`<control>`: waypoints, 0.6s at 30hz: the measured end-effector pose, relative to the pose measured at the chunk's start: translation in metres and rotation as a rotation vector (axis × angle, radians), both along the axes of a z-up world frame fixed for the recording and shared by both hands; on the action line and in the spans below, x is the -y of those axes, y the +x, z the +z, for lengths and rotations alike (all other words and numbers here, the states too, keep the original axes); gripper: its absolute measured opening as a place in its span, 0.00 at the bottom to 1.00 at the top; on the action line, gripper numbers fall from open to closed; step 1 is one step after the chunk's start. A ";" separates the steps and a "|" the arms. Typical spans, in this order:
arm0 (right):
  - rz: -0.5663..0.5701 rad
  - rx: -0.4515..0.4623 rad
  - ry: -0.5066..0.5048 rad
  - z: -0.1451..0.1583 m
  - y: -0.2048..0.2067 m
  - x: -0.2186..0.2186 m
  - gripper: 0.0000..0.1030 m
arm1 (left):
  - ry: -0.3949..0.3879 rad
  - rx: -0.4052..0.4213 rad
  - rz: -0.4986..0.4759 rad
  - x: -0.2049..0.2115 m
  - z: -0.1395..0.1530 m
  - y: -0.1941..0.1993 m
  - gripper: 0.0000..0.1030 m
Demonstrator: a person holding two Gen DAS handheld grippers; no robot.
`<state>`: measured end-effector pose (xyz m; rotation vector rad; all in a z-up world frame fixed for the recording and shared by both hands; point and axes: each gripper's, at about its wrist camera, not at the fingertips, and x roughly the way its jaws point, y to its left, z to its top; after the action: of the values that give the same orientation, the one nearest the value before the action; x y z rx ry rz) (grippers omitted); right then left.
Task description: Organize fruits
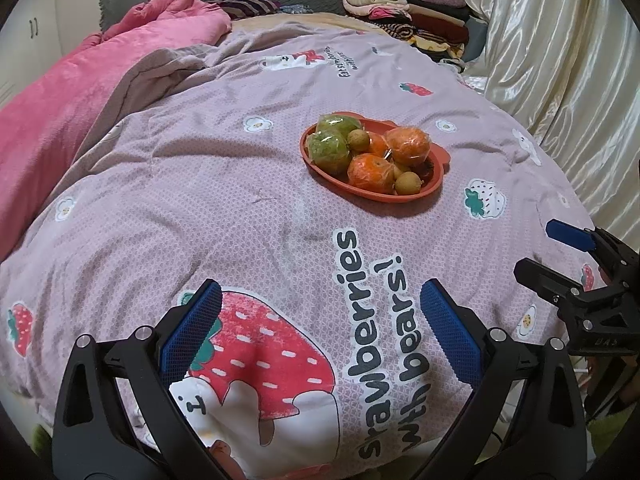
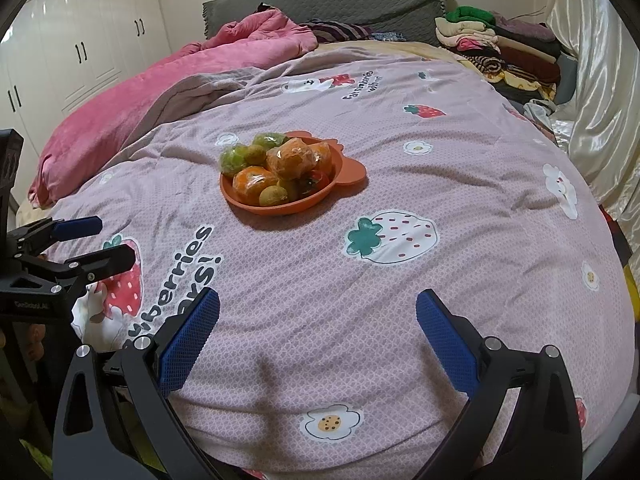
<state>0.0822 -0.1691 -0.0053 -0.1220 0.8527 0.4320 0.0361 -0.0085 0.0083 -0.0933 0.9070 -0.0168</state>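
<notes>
Fruit sits piled in an orange oval plate (image 1: 434, 190) on the strawberry-print quilt (image 1: 224, 184), well ahead of both your grippers. Wrapped oranges (image 1: 370, 172) fill the near and right side, wrapped green fruits (image 1: 329, 149) the left, and small brownish-green round fruits (image 1: 407, 182) lie between them and at the near rim. Your left gripper (image 1: 320, 312) hovers over the quilt with jaws spread wide, holding nothing. Your right gripper (image 2: 318, 318) is likewise wide open and empty, over bare quilt. Pink blanket (image 2: 132, 108) lies bunched at the left, folded clothes (image 2: 500, 48) stacked at the far right.
</notes>
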 end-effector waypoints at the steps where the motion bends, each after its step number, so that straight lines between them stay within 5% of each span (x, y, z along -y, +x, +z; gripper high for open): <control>1: -0.001 0.000 0.000 0.000 0.000 0.000 0.96 | -0.003 0.000 0.000 0.000 0.000 0.000 0.91; 18: -0.056 0.020 -0.021 -0.001 0.009 0.019 0.96 | 0.047 -0.049 0.029 -0.001 -0.008 0.009 0.91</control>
<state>0.0908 -0.1879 -0.0066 -0.1216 0.8388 0.3682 0.0455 -0.0070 0.0003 -0.0633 0.9546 0.0339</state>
